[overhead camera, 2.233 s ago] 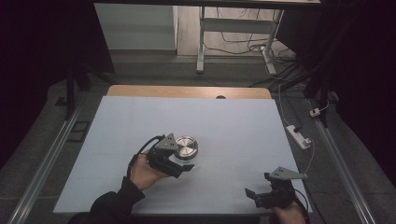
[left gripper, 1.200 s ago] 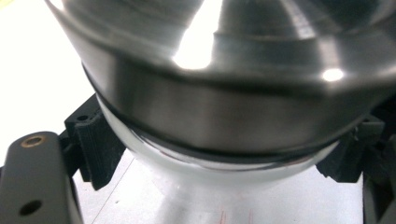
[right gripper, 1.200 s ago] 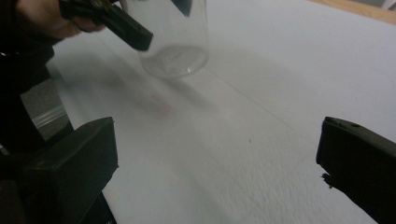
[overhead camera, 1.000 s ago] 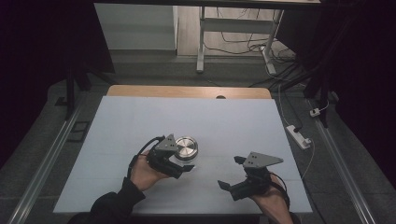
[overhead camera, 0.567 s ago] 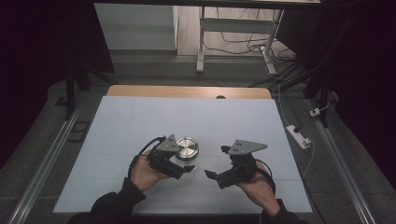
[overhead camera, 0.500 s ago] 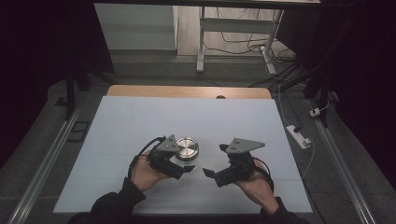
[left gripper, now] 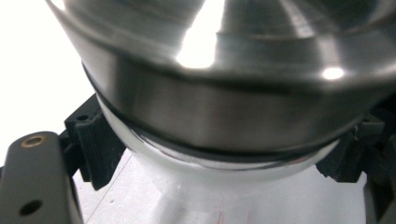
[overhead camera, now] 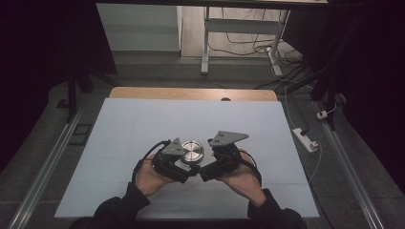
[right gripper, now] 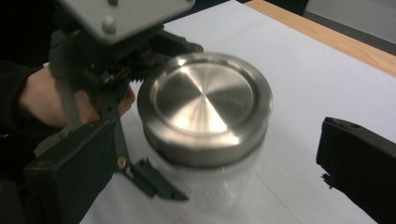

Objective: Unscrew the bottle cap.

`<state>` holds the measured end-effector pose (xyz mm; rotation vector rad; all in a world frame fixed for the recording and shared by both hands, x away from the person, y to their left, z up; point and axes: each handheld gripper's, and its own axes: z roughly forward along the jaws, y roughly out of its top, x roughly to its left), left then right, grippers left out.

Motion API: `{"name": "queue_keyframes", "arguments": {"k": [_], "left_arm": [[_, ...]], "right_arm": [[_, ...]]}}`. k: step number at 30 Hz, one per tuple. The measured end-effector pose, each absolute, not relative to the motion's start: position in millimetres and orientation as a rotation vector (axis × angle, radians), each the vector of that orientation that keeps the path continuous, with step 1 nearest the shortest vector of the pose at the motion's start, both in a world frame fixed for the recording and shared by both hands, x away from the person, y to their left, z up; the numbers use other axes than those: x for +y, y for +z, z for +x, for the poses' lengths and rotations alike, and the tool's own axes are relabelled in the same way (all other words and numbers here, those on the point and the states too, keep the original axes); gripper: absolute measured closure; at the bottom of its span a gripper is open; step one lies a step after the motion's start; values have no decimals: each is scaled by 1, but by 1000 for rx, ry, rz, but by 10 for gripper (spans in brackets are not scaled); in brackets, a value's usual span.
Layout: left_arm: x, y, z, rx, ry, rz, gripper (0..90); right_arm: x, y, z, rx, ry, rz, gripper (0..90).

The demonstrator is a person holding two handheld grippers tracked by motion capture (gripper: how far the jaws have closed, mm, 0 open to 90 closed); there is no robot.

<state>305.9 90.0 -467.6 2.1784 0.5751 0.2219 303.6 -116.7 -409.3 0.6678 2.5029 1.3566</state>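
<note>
A glass jar with a round brushed-metal lid point(overhead camera: 192, 151) stands upright on the white table point(overhead camera: 143, 124), a little in front of its middle. My left gripper point(overhead camera: 187, 168) comes in from the left and is shut on the jar's glass body just under the lid point(left gripper: 219, 93); its ridged pads point(left gripper: 95, 144) press both sides. My right gripper point(overhead camera: 206, 170) sits close at the jar's right, open. Its black jaws stand wide apart on either side of the lid point(right gripper: 205, 100) and do not touch it. The left gripper's grey plate point(right gripper: 121, 14) shows behind the jar.
A wooden strip point(overhead camera: 191, 94) borders the table's far edge. On the floor to the right lie a white power strip point(overhead camera: 305, 138) and cables. Metal rails point(overhead camera: 47, 162) run along both sides, and a desk frame point(overhead camera: 205, 43) stands beyond the table.
My right gripper has moved from the table's front right corner leftward and forward until it sits right beside the jar. The left gripper and the jar have stayed put.
</note>
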Motion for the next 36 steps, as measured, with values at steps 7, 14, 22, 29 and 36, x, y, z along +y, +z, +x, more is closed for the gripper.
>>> {"name": "queue_keyframes", "arguments": {"k": [7, 14, 22, 29, 36], "left_arm": [[88, -468, 305, 583, 226, 2188, 156], [88, -467, 304, 587, 220, 2184, 156], [91, -466, 306, 490, 156, 2206, 156], [92, -463, 304, 348, 79, 2211, 156], [92, -463, 303, 313, 68, 2202, 156]], "right_arm": [[-101, -412, 311, 2497, 1335, 674, 0], [-93, -415, 313, 2490, 1351, 668, 131], [-99, -414, 317, 2569, 1428, 548, 186], [-109, -411, 328, 2722, 1519, 280, 186], [-114, -410, 337, 2811, 1641, 137, 51]]}}
